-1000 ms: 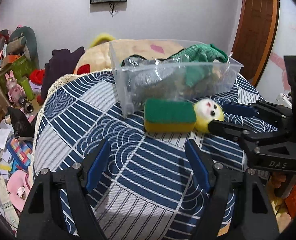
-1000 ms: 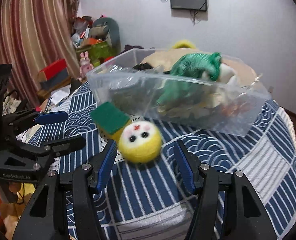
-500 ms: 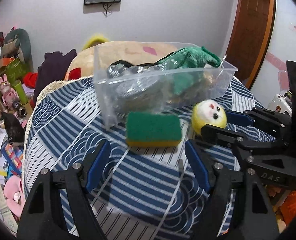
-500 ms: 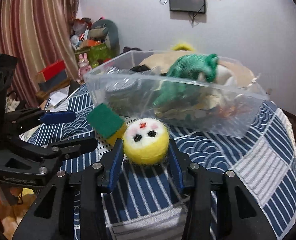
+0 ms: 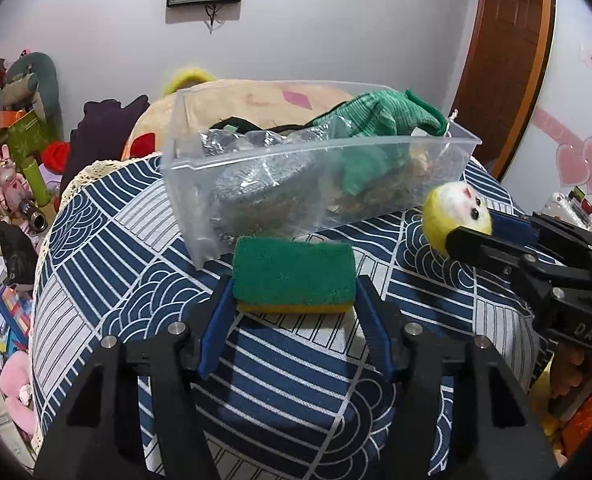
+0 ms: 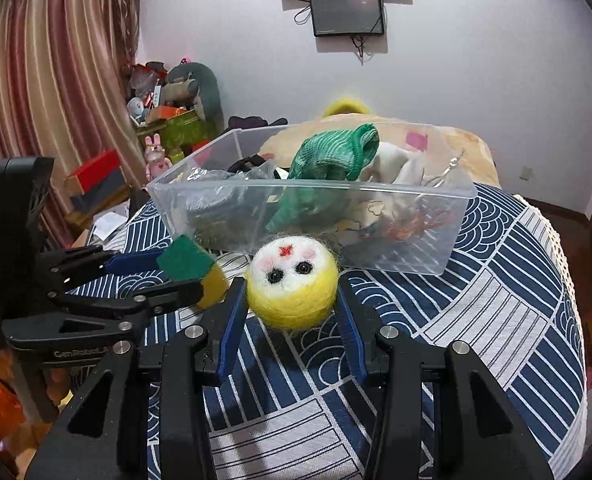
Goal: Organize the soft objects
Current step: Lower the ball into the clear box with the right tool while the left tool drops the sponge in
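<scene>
Left wrist view shows the left gripper (image 5: 293, 312) pinching a green-and-yellow sponge (image 5: 293, 280) between its 2 blue pads, just near of the clear plastic bin (image 5: 255, 168) on the patterned worktop (image 5: 107, 240). Right of it, the right gripper (image 6: 291, 312) clamps a yellow felt ball (image 6: 291, 284) with a white face, seemingly lifted off the cloth. A green knit cloth (image 6: 332, 152) lies heaped in the bin.

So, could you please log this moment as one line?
left tongs: shut on green-and-yellow sponge | right tongs: shut on yellow felt ball
</scene>
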Demonstrator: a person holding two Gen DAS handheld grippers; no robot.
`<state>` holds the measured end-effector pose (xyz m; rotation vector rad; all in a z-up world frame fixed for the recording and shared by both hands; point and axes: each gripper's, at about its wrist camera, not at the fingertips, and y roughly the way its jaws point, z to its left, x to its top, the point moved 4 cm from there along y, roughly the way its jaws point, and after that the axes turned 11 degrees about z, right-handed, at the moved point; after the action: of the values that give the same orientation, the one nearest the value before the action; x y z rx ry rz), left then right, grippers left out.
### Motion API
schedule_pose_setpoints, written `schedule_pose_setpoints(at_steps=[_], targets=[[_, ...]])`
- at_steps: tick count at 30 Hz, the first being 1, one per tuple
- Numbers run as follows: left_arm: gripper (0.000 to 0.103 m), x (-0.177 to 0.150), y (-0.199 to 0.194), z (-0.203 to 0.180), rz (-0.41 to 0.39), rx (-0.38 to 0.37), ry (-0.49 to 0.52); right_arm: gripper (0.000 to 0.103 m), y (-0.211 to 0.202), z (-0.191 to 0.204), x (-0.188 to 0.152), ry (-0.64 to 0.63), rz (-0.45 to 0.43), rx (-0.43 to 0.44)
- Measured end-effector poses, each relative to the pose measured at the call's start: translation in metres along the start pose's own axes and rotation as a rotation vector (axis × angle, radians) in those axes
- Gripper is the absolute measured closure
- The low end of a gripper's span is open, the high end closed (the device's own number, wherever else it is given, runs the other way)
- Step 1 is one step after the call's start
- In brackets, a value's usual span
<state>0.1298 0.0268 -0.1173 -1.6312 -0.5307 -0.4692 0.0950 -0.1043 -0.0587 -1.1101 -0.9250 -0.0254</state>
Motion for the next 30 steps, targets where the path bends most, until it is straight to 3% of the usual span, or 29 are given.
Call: schedule_pose_setpoints(at_steps=[10,19,25,30], targets=[[0.044,0.009,-0.036,-0.002,-0.106,-0.027,-0.018,0.063,-0.023,-0.008,0.008,0.015,-0.061,-0.028],[0.044,0.042,-0.066,-0.012,-0.238,-0.019,-0.012,0.063,-0.047,-0.021,0.032,0.031,-0.151,-0.074],[0.044,0.063,-0.063,-0.017,-0.271,-0.006,-0.007,0.063,-0.054,-0.028,0.049,0.044,-0.198,-0.103],[0.044,0.077,-0.047,-0.018,-0.248,-0.021,-0.014,0.063,-0.045,-0.032,0.059,0.053,-0.195,-0.132]])
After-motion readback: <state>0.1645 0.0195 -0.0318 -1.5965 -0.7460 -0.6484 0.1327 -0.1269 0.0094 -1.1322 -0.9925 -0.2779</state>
